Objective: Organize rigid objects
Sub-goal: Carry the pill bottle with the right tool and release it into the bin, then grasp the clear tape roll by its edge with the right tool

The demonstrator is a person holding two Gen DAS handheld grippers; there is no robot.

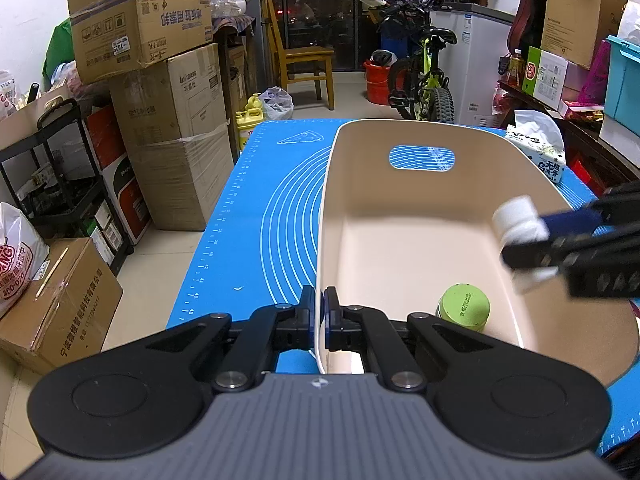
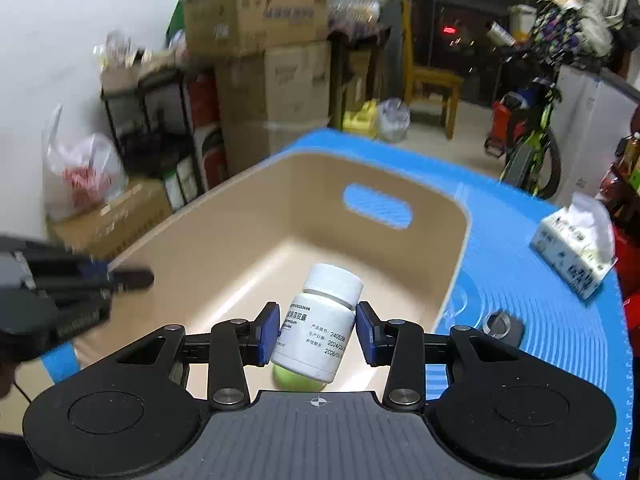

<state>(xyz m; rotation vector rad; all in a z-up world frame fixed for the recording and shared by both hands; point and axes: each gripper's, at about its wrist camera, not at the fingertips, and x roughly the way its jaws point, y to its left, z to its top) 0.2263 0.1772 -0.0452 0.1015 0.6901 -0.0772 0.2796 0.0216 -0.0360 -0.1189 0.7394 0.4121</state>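
Hanging over the beige bin (image 2: 256, 200), the right gripper (image 2: 317, 330) clasps the white pill bottle (image 2: 320, 320) with cap pointing away, green can (image 1: 464, 306) directly below, while the left gripper (image 1: 319, 312) pinches the bin's near wall.

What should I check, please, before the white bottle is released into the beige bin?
1. Right gripper grips the white bottle with both fingers: ok.
2. Bottle is over the beige bin, inside its rim: ok.
3. Left gripper is shut on the bin's wall, steadying it: ok.
4. Bottle upright: not ok, it is tilted.
5. Drop spot free: not ok, the green can appears directly below the bottle in the right wrist view.
6. Height above the floor of the bin: cannot tell.
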